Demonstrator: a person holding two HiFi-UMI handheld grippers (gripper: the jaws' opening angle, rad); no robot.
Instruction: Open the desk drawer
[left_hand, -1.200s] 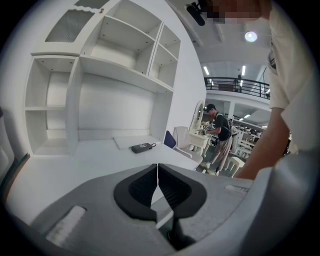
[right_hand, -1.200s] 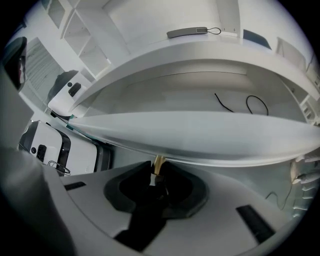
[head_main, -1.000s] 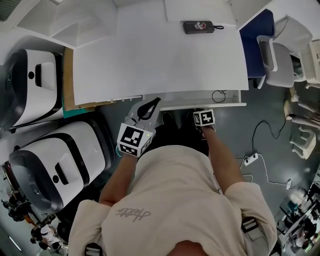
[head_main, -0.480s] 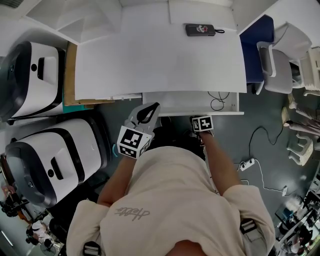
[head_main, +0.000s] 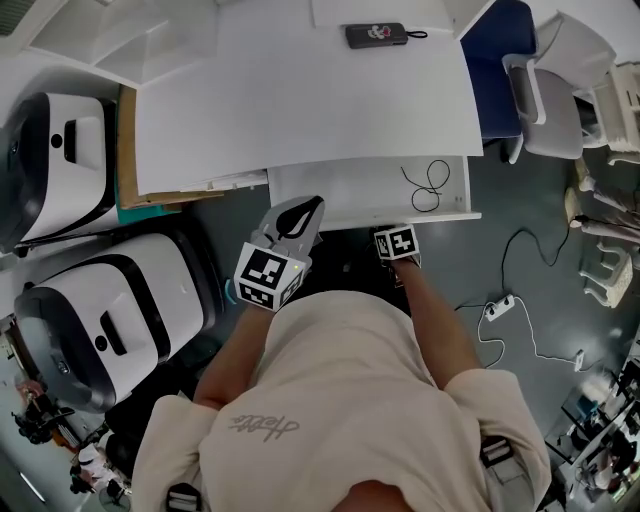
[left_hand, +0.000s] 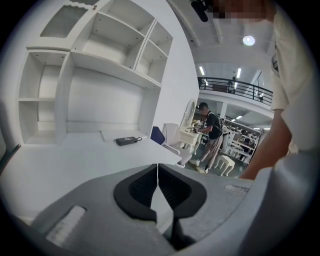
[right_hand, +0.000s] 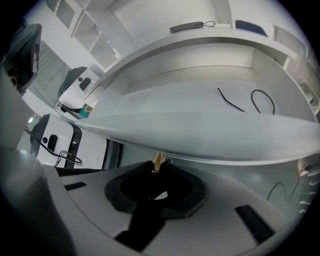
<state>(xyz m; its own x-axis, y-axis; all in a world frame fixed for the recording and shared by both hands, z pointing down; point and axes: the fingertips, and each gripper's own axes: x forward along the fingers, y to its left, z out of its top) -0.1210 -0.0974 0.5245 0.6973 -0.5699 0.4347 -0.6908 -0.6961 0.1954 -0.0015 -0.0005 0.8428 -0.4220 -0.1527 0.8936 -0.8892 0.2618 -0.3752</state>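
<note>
The white desk drawer (head_main: 340, 190) stands pulled out from under the white desktop (head_main: 300, 100), with a loose black cable (head_main: 425, 185) lying inside. My right gripper (head_main: 393, 228) is at the drawer's front, shut on its small brass knob (right_hand: 159, 160); the drawer's front edge (right_hand: 200, 145) runs just above the jaws. In the head view the jaws are hidden under the marker cube. My left gripper (head_main: 305, 206) hovers by the drawer's front left part, shut and empty (left_hand: 158, 172), pointing over the desktop.
A black flat device (head_main: 375, 35) lies at the desk's far edge. Two large white-and-black machines (head_main: 60, 150) (head_main: 110, 320) stand left of the desk. A chair (head_main: 545, 100) is at the right, and a power strip (head_main: 497, 308) with cords lies on the floor.
The drawer has slid further out toward me, showing more of its inside and the cable. My right gripper came back with the knob; the left gripper shifted back alongside it.
</note>
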